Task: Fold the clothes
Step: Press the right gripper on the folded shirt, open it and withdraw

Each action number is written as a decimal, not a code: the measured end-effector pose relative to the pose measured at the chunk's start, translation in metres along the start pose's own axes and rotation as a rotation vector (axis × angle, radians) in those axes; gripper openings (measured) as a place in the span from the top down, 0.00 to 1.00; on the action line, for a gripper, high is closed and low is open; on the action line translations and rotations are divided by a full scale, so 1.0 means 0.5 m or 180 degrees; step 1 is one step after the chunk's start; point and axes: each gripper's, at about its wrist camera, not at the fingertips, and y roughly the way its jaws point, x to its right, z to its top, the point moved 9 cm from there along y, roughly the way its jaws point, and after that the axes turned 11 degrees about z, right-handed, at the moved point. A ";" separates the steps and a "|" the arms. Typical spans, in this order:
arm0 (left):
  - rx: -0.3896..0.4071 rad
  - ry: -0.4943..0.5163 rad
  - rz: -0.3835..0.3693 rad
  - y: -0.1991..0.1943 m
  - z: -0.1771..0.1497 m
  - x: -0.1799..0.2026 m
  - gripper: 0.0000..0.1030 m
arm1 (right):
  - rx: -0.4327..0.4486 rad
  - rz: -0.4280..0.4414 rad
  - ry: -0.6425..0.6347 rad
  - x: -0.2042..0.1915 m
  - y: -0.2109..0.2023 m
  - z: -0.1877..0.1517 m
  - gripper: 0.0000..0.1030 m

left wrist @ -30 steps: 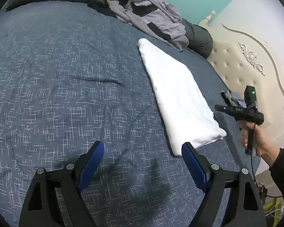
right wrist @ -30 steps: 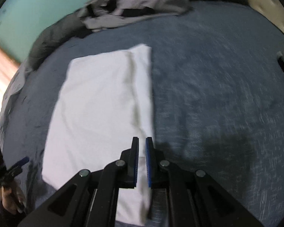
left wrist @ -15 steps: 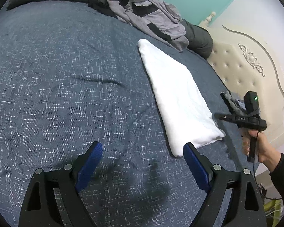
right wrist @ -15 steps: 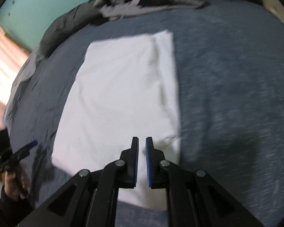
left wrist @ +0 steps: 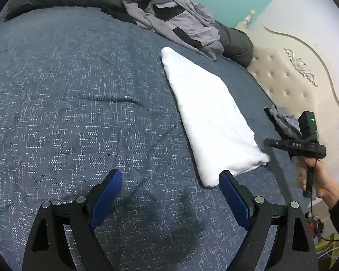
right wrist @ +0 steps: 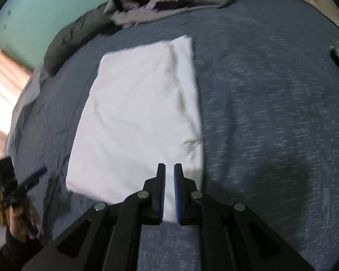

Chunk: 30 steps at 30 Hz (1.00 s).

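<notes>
Two grippers hang over the bed (left wrist: 67, 90), the left gripper (left wrist: 169, 194) with jaws spread, the right gripper (right wrist: 168, 187) with jaws pressed together on nothing, so grab the folded white cloth (right wrist: 137, 117) by both near corners together.

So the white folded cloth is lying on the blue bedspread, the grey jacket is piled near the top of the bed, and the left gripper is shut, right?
Not quite: the left gripper is open, its blue pads standing wide apart above the blue bedspread, as the left wrist view shows. The white folded cloth does lie on the bedspread, and the grey jacket is piled near the top.
</notes>
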 end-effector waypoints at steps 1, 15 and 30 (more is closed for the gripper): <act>-0.0013 -0.0014 0.0016 0.002 -0.001 0.002 0.12 | -0.0066 -0.0021 0.0012 0.008 -0.001 -0.009 0.93; -0.0134 -0.0073 0.0079 -0.033 0.001 0.044 0.12 | 0.0194 -0.0208 0.0042 0.006 -0.096 -0.022 0.93; -0.0240 -0.0003 0.0316 0.039 0.040 0.138 0.12 | 0.0205 0.0117 0.0160 0.002 -0.088 -0.028 0.65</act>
